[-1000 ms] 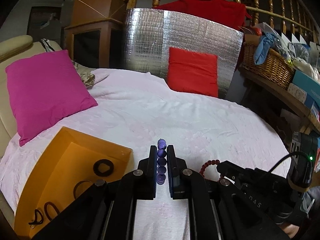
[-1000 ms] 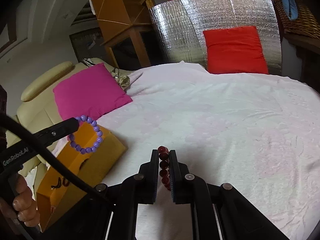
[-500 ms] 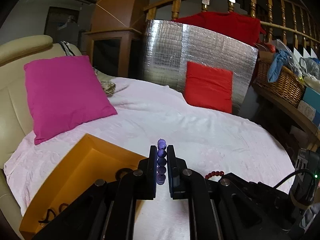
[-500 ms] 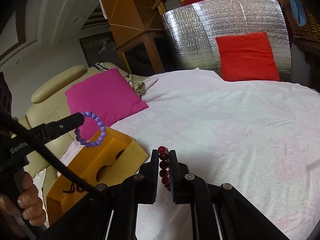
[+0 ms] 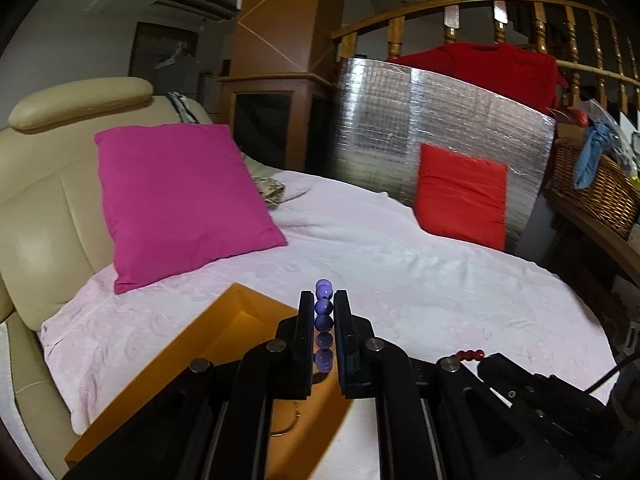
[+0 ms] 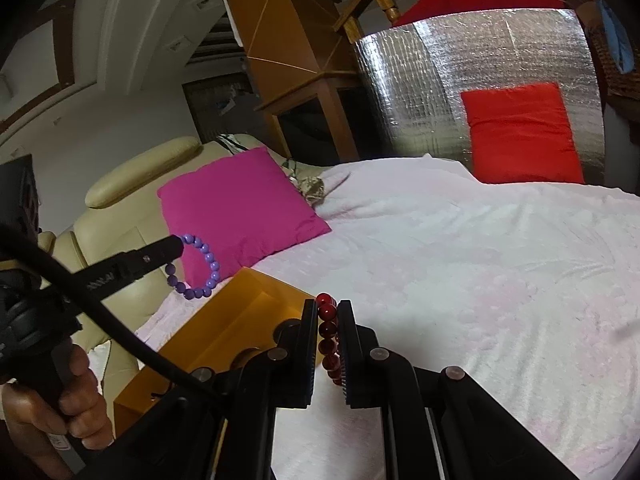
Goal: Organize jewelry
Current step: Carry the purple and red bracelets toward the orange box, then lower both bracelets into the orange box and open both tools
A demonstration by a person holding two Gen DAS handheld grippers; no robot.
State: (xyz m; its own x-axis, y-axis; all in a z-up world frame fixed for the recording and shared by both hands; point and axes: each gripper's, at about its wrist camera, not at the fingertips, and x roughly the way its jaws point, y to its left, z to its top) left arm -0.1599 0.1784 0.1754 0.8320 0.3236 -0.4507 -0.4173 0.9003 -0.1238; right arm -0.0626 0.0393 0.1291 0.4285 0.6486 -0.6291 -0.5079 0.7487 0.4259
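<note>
Both tools (bracelets clamped) lifted higher — box (image 5: 224, 344) nearer

Magenta pillow (image 5: 180, 200) leans on cream sofa (image 5: 44, 208); red cushion (image 5: 460, 196) against seemingly foil panel (image 5: 400, 128).

This is a lived-in home, a sitting room by the look of it. A cream leather sofa (image 5: 44, 216) stands at the left with a magenta cushion (image 5: 180, 200) propped against it. A pale pink cloth (image 5: 400, 264) covers the wide surface in the middle. Behind runs a turned wooden stair railing (image 5: 500, 16) with a red garment (image 5: 492, 68) draped over it. A wicker basket (image 5: 592, 188) heaped with clothes sits at the right, and a wooden cabinet (image 5: 268, 120) stands at the back beside a silver foil panel (image 5: 420, 120) with a red cushion (image 5: 460, 192) leaning on it.
</note>
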